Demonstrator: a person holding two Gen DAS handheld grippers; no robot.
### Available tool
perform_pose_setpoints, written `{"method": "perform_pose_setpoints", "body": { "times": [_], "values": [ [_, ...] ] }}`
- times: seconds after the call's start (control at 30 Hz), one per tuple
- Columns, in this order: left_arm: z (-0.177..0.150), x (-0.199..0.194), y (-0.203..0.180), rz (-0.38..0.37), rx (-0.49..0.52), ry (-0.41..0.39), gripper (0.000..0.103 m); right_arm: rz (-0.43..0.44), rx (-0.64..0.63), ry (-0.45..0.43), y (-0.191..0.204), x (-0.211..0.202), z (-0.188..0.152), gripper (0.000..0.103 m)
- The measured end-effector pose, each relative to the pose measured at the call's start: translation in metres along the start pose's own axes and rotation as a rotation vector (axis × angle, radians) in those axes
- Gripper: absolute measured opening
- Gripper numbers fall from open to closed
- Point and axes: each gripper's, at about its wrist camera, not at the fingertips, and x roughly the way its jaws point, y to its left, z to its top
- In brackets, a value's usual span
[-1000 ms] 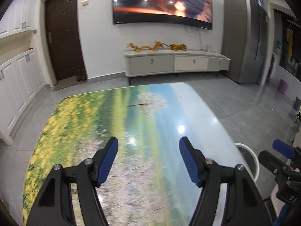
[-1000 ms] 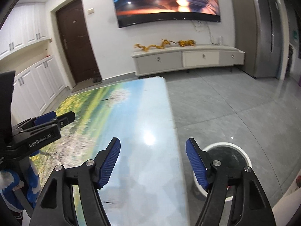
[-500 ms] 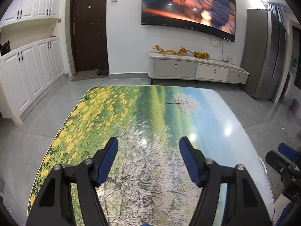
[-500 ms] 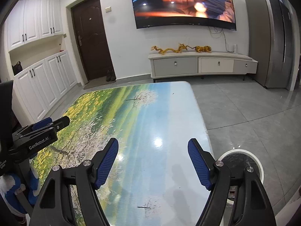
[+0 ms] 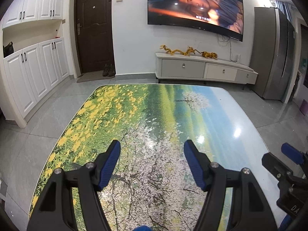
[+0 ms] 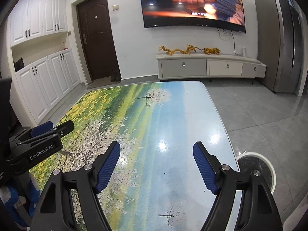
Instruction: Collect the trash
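My left gripper (image 5: 152,150) is open and empty over the near part of a glossy table (image 5: 163,115) printed with a flower-field landscape. My right gripper (image 6: 156,151) is open and empty over the table's right side (image 6: 173,115). A round white-rimmed trash bin (image 6: 256,167) with a dark liner stands on the floor by the table's right edge, just right of my right gripper. No loose trash shows on the table. The right gripper shows at the right edge of the left wrist view (image 5: 286,163), and the left gripper shows at the left of the right wrist view (image 6: 44,136).
Beyond the table are a TV (image 5: 194,5) on the wall, a low white cabinet (image 5: 204,69), a dark door (image 5: 93,28), white cupboards (image 5: 34,71) on the left and a grey refrigerator (image 5: 275,53) on the right. Grey tiled floor (image 6: 259,111) surrounds the table.
Both grippers have swung left and pulled back, so more of the table and the door side of the room shows. The bin has left the left wrist view. Both stay open.
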Motion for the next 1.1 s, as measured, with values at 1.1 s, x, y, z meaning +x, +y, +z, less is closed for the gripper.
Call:
{"method": "perform_pose_setpoints", "body": {
  "times": [1.1],
  "values": [
    [-0.006, -0.014, -0.042, -0.011, 0.062, -0.094, 0.08, -0.169, 0.003, -0.082, -0.025, -0.022, -0.007, 0.084]
  ]
}}
